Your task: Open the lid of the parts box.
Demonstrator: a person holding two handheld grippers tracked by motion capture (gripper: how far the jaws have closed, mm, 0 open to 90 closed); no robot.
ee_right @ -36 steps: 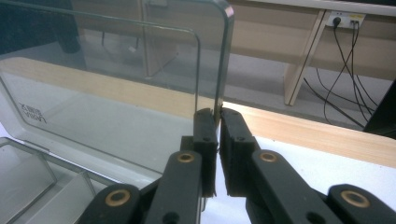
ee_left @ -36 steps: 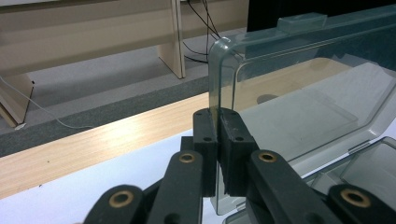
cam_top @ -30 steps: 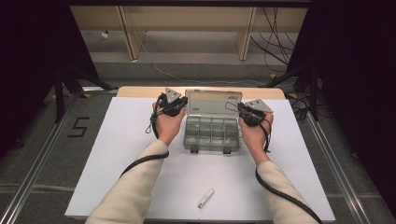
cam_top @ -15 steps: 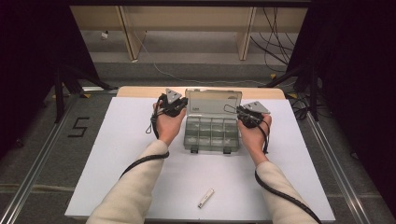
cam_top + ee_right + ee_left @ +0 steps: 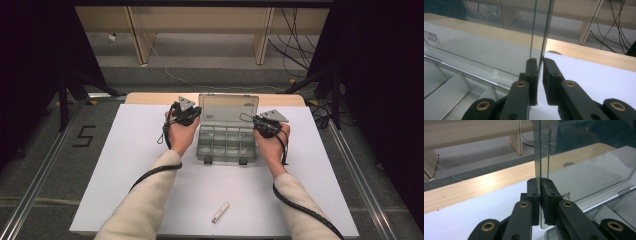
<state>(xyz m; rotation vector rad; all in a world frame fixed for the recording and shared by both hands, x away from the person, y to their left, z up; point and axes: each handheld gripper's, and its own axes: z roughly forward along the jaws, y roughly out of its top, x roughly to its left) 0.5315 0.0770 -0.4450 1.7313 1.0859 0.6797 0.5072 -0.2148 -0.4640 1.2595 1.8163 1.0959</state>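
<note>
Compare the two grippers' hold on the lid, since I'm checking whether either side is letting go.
The left gripper has its fingers pressed tight on the lid, no gap showing. The right gripper has a slit between one finger and the lid edge; its jaws have just been opening. The left grips the lid's left edge, the right its right edge. Both sit low on the upright clear lid of the open box.

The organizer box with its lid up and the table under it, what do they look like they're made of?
Organizer box: probably clear, glossy plastic; the dividers and table show through it, and its lid mirrors the room. Table: matte white top, likely laminate or a sheet, over a pale, wood-like far edge.
</note>
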